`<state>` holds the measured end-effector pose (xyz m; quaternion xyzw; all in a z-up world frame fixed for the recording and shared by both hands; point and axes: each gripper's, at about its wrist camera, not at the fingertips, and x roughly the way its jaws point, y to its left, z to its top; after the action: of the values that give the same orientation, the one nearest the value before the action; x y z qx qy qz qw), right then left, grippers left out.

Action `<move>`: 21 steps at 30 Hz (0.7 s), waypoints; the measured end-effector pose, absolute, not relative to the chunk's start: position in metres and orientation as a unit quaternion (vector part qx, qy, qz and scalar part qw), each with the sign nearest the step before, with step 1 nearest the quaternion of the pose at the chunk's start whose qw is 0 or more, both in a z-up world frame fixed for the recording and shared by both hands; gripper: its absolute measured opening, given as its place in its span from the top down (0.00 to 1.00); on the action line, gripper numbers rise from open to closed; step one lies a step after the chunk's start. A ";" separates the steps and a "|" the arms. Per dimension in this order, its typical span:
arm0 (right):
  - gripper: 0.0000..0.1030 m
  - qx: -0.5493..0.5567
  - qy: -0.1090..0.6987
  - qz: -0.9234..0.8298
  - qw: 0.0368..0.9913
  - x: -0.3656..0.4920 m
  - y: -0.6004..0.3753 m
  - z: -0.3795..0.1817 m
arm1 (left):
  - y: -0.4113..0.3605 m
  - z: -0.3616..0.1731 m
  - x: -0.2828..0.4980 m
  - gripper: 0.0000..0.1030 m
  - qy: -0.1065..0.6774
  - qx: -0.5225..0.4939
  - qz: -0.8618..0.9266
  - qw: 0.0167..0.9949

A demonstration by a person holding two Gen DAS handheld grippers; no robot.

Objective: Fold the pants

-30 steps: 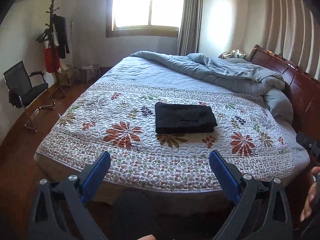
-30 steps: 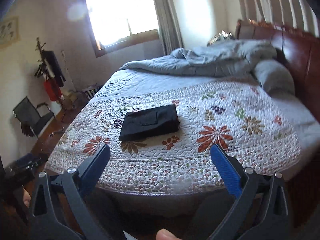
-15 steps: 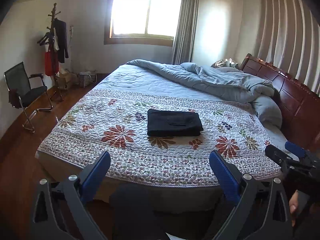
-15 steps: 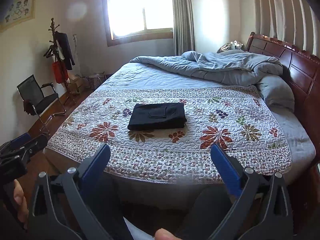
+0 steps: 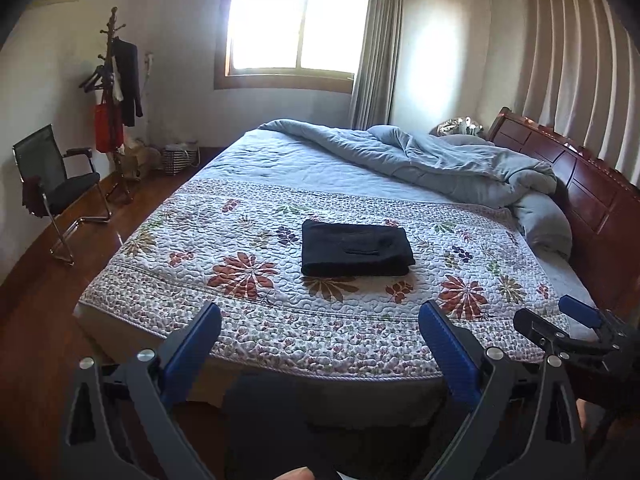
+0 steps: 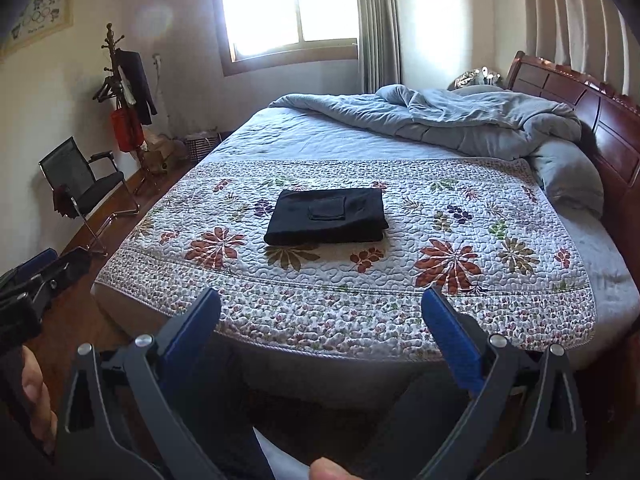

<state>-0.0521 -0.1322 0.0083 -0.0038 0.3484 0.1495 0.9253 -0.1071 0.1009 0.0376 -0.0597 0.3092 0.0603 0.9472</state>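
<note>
Lying squarely folded on the bed (image 5: 280, 344), the pants (image 5: 356, 249) look finished, so left tool (image 5: 320, 344) and right tool (image 6: 320, 322) hang wide and empty, well short of them.

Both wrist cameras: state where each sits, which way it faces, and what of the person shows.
Left wrist: on the open left gripper, off the bed's foot, facing the folded black pants; right gripper shows at right.
Right wrist: on the open right gripper, facing the pants; left gripper and fingers at left.
Shared: pants, floral quilt, window.
</note>
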 end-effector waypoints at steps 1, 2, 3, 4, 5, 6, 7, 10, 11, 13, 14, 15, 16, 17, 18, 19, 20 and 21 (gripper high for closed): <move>0.03 -0.004 0.349 0.151 0.925 -0.050 -0.132 0.008 | 0.101 0.037 -0.106 0.04 0.308 -0.059 0.062 0.947; 0.03 -0.004 0.349 0.152 0.925 -0.048 -0.131 0.008 | 0.102 0.037 -0.104 0.04 0.308 -0.059 0.063 0.948; 0.03 -0.006 0.350 0.153 0.924 -0.046 -0.130 0.007 | 0.102 0.037 -0.102 0.04 0.309 -0.059 0.063 0.947; 0.03 -0.006 0.350 0.153 0.924 -0.045 -0.130 0.008 | 0.101 0.036 -0.100 0.04 0.310 -0.059 0.063 0.947; 0.03 -0.007 0.349 0.154 0.924 -0.043 -0.129 0.008 | 0.101 0.036 -0.098 0.04 0.311 -0.059 0.062 0.946; 0.03 -0.007 0.348 0.155 0.925 -0.043 -0.129 0.008 | 0.101 0.035 -0.097 0.04 0.311 -0.060 0.063 0.946; 0.03 -0.008 0.348 0.155 0.925 -0.042 -0.129 0.008 | 0.101 0.035 -0.095 0.04 0.311 -0.059 0.063 0.946; 0.03 -0.007 0.349 0.156 0.924 -0.038 -0.129 0.006 | 0.099 0.034 -0.092 0.04 0.310 -0.056 0.060 0.947; 0.03 -0.007 0.351 0.156 0.923 -0.036 -0.129 0.005 | 0.098 0.034 -0.092 0.04 0.309 -0.054 0.060 0.948; 0.03 -0.007 0.353 0.155 0.923 -0.034 -0.129 0.003 | 0.097 0.034 -0.090 0.04 0.307 -0.053 0.059 0.948; 0.03 -0.007 0.354 0.155 0.922 -0.034 -0.129 0.002 | 0.097 0.034 -0.090 0.04 0.306 -0.054 0.056 0.949; 0.03 -0.007 0.355 0.155 0.922 -0.033 -0.129 0.002 | 0.097 0.034 -0.089 0.04 0.306 -0.057 0.053 0.949; 0.03 -0.007 0.355 0.155 0.922 -0.033 -0.129 0.001 | 0.097 0.033 -0.088 0.04 0.305 -0.059 0.052 0.949; 0.03 -0.008 0.356 0.154 0.922 -0.033 -0.129 0.001 | 0.098 0.033 -0.088 0.04 0.304 -0.061 0.053 0.949; 0.03 -0.007 0.355 0.154 0.922 -0.033 -0.129 0.001 | 0.098 0.033 -0.087 0.04 0.303 -0.061 0.054 0.949; 0.03 -0.006 0.355 0.153 0.922 -0.032 -0.130 0.001 | 0.098 0.032 -0.087 0.04 0.303 -0.062 0.055 0.949; 0.03 -0.005 0.355 0.153 0.922 -0.032 -0.131 0.001 | 0.098 0.032 -0.087 0.04 0.303 -0.063 0.056 0.949; 0.03 -0.004 0.355 0.152 0.922 -0.031 -0.131 0.001 | 0.099 0.031 -0.087 0.04 0.300 -0.063 0.057 0.950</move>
<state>-0.0313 -0.1310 0.0008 -0.0039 0.3552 0.1525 0.9223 -0.0869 0.0987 0.0314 -0.0633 0.3004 0.0568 0.9500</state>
